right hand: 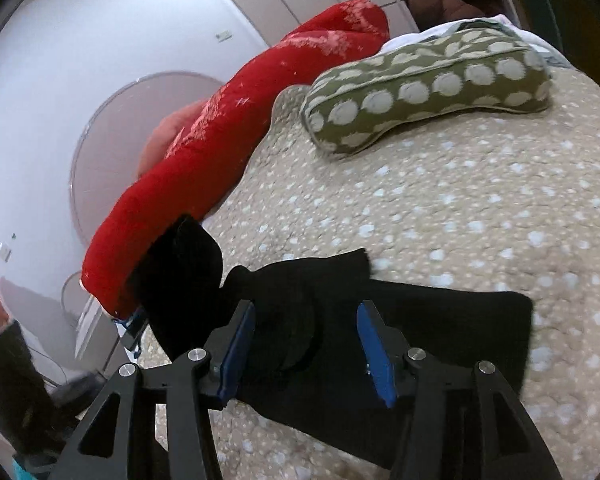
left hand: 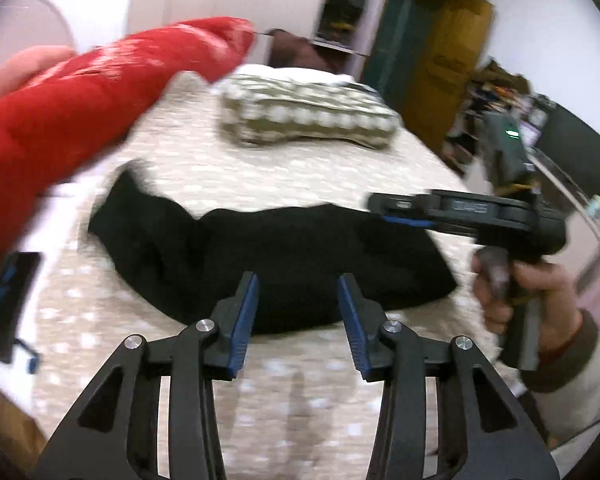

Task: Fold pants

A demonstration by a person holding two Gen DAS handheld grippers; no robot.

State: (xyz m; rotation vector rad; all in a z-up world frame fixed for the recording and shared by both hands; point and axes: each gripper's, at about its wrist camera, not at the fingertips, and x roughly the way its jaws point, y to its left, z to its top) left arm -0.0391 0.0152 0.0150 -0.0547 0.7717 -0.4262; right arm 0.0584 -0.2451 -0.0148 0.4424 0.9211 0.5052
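Left wrist view. The left gripper [left hand: 298,320] hung above the bed with its blue-padded jaws apart and nothing between them. Just ahead of its fingertips lay the black pants [left hand: 260,256], folded into a compact bundle on the spotted beige bedspread [left hand: 300,176]. Only this view showed the right gripper [left hand: 396,212] from outside: it sat ahead and to the right of the left one, level with the far edge of the pants, held at its handle by the person's right hand [left hand: 512,292] in a light sleeve. Whether its tips touched the cloth could not be told. A flat dark object with a blue cord [left hand: 8,304] lay to the left.

Right wrist view. The right gripper [right hand: 306,344] had its jaws spread wide, the pads clear of the cloth; the pants [right hand: 440,332] lay directly beneath and ahead of them, one narrower end reaching forward and left against a red blanket roll [right hand: 204,176]. This view alone showed the full outline of the bundle and the green pillow with pale dots [right hand: 420,88] sharply, far ahead and to the right. The left gripper was not seen here.
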